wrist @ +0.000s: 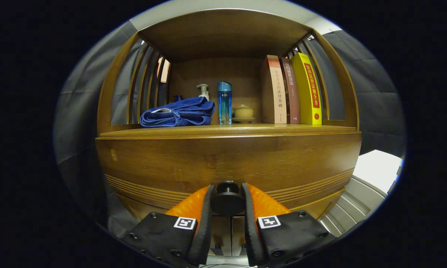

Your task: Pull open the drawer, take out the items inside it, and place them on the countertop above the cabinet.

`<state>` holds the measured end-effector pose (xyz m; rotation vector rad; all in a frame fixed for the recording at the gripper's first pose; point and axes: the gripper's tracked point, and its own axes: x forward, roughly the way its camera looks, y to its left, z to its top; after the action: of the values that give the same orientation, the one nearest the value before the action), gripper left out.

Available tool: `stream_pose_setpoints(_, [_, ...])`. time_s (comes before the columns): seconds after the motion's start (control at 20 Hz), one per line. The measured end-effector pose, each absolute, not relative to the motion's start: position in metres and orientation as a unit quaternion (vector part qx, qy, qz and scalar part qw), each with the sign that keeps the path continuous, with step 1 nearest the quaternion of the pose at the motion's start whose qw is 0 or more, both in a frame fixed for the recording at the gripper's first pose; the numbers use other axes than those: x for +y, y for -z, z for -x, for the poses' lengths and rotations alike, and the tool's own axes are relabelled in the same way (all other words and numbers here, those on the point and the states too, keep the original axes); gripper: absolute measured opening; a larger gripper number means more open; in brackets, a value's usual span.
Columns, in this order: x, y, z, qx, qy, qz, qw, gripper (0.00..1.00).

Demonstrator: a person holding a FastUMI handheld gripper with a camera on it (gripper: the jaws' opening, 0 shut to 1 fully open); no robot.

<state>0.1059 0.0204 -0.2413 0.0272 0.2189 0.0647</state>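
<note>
A wooden cabinet fills the view, with its drawer front [227, 160] right ahead of me. A round dark knob [227, 199] sticks out of the drawer front. My gripper [227, 193] has both fingers pressed against the sides of this knob. The drawer looks closed, flush with the cabinet, so its inside is hidden. Above the drawer runs the countertop [301, 128], a wooden shelf surface under a roofed frame.
On the countertop lie a folded blue towel [179, 112], a white pump bottle [203, 91], a blue bottle [224, 102] and a small lidded cup on a saucer [243, 112]. Three books [294, 89] stand at the right. Wooden slats close both sides.
</note>
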Motion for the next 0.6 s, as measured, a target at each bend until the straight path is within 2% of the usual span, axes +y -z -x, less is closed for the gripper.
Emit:
stream_pose_setpoints(0.4, [0.019,0.251,-0.095,0.118,-0.027,-0.024,0.992,0.47])
stream_pose_setpoints(0.45, [0.017,0.264,-0.091,0.131,-0.022,-0.027,0.991,0.42])
stream_pose_setpoints(0.5, [0.012,0.300,-0.079,0.182,-0.007,-0.028,0.983,0.36])
stream_pose_setpoints(0.55, [0.010,0.322,-0.063,0.203,-0.013,-0.062,0.977,0.10])
stream_pose_setpoints(0.6, [0.006,0.338,-0.048,0.210,0.001,-0.086,0.974,0.09])
